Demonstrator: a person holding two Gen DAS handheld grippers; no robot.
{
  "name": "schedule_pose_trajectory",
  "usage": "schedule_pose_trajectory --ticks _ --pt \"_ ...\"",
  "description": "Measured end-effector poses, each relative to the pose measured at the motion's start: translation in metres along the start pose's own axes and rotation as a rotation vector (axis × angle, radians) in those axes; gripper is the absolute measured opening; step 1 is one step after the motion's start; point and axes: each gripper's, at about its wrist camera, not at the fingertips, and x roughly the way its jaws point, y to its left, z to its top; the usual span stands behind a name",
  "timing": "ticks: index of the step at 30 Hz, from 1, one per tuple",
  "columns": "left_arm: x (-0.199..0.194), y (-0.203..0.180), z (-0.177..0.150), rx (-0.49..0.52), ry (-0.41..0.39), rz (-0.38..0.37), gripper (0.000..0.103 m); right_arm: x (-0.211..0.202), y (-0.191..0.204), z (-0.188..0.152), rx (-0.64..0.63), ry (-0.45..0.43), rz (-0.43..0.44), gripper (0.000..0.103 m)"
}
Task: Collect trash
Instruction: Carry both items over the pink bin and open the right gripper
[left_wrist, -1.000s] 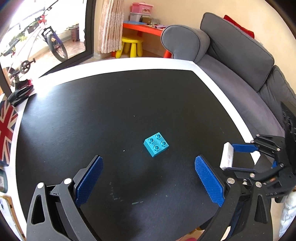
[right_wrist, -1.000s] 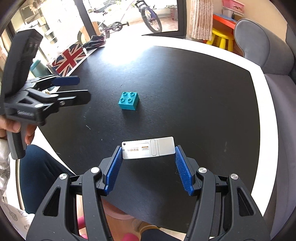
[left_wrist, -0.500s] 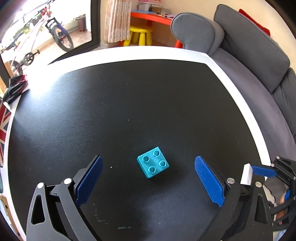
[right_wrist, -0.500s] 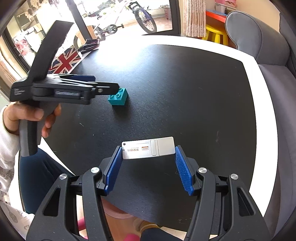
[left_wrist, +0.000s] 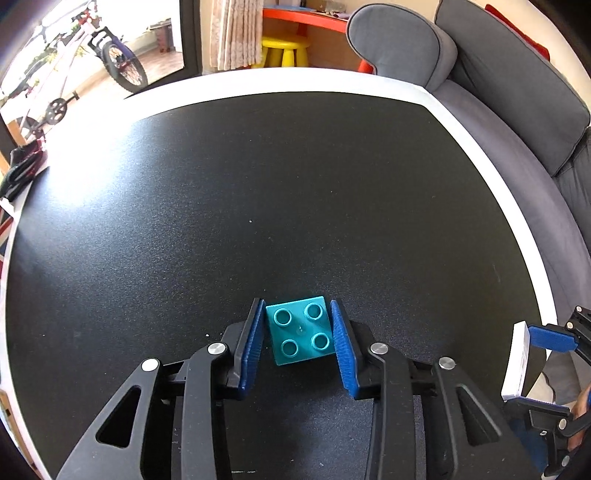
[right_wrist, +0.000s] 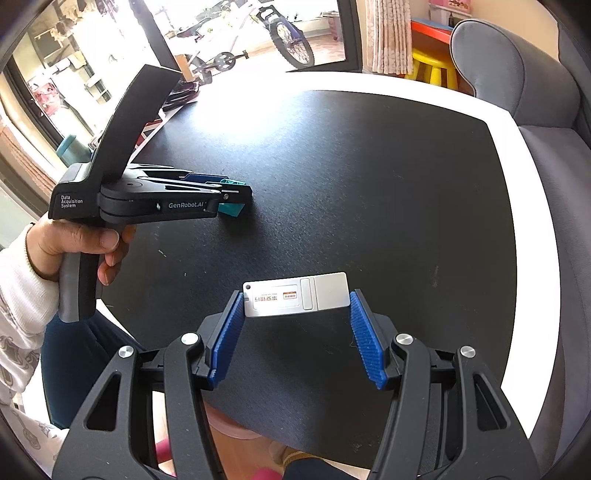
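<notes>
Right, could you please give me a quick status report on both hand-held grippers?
Left hand-held gripper shut on teal toy brick, brick on black table. Right hand-held gripper shut on white card-like packet. Nothing in the way.

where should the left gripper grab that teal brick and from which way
Grip the teal brick across its two flat side walls, coming in low along the black table from the near edge. The studded top offers no flat hold. The left gripper already has its fingers against those walls.

My left gripper (left_wrist: 298, 338) has come forward over the tabletop (left_wrist: 258, 192) and its pads have closed onto the teal brick (left_wrist: 299, 334), gripping both sides.
</notes>
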Motion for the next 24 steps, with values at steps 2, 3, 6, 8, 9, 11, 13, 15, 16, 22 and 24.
schedule_pose_trajectory --ticks 2,3,6,8,9,11,13,15,16,22,24 --pt "-0.002 0.002 -0.001 0.006 -0.005 0.001 0.034 0.001 0.0 0.002 0.0 -0.003 0.002 0.057" --pt "-0.003 0.002 -0.002 0.007 -0.007 0.001 0.033 0.002 -0.001 0.003 -0.001 -0.004 0.003 0.057" --pt "-0.008 0.003 -0.004 0.013 -0.017 -0.001 0.033 0.002 0.001 0.004 -0.007 -0.007 0.004 0.057" --pt "-0.016 0.004 -0.007 0.02 -0.029 -0.005 0.033 0.001 0.004 0.006 -0.012 -0.01 0.005 0.057" --pt "-0.02 0.004 -0.008 0.023 -0.035 -0.008 0.033 0.0 0.006 0.006 -0.014 -0.012 0.006 0.057" --pt "-0.031 0.004 -0.012 0.035 -0.051 -0.013 0.033 -0.003 0.01 0.007 -0.018 -0.018 0.006 0.057" --pt "-0.046 0.003 -0.019 0.049 -0.068 -0.015 0.033 -0.007 0.015 0.007 -0.022 -0.026 0.007 0.057" --pt "-0.058 0.001 -0.025 0.063 -0.085 -0.023 0.033 -0.014 0.022 0.005 -0.029 -0.035 0.007 0.057" --pt "-0.064 -0.001 -0.028 0.071 -0.092 -0.028 0.033 -0.017 0.025 0.005 -0.032 -0.039 0.007 0.057" --pt "-0.107 -0.011 -0.059 0.112 -0.149 -0.054 0.033 -0.042 0.049 -0.007 -0.068 -0.071 0.006 0.057" --pt "-0.122 -0.013 -0.071 0.122 -0.167 -0.064 0.033 -0.051 0.059 -0.014 -0.083 -0.081 0.008 0.057"
